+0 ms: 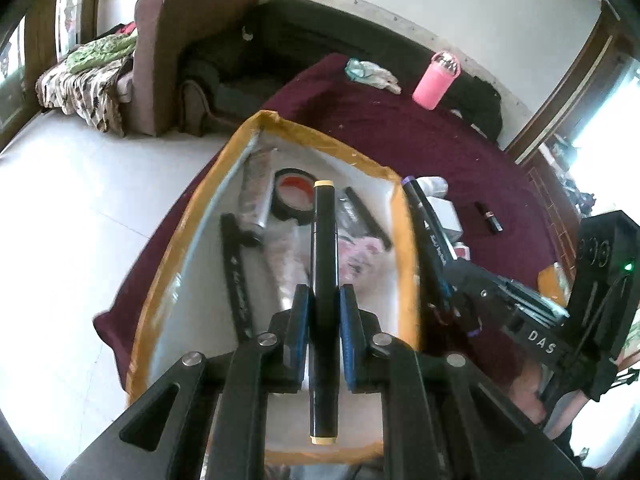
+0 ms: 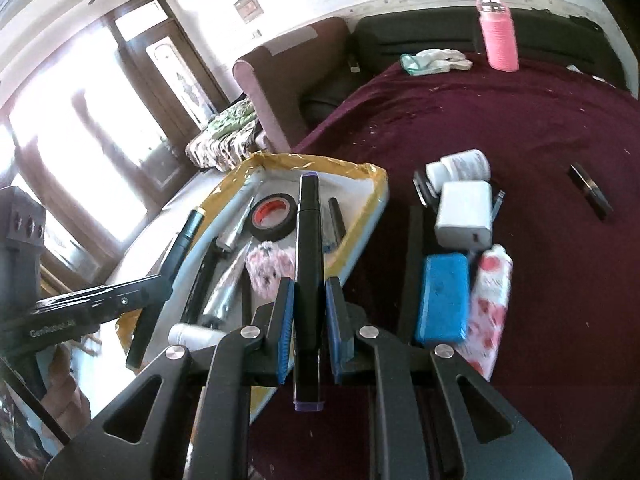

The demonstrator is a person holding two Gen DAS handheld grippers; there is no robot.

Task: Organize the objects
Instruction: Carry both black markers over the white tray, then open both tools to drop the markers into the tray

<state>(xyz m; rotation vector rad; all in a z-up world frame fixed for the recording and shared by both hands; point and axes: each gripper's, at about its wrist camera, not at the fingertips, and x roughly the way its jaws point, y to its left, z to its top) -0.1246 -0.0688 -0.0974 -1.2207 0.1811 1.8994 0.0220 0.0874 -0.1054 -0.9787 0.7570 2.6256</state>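
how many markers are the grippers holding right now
2: a yellow-capped marker clamped in the left gripper, a purple-capped marker in the right gripper; both over the tray.

"das" in white letters on the right gripper (image 1: 460, 292) body; "genrobot.ai" along the left gripper (image 2: 168, 276) body.

maroon cloth (image 2: 500, 120): matt, soft weave, lint-flecked | tray (image 1: 406, 240): white inside, rim wrapped in glossy tan tape | tape roll (image 2: 273, 216): black, slight sheen | tube (image 1: 254, 196): shiny metallic foil | markers (image 1: 325, 264): smooth black plastic | bottle (image 2: 498, 34): pink ribbed plastic | hand-held gripper (image 2: 307, 312): matt black, blue textured pads
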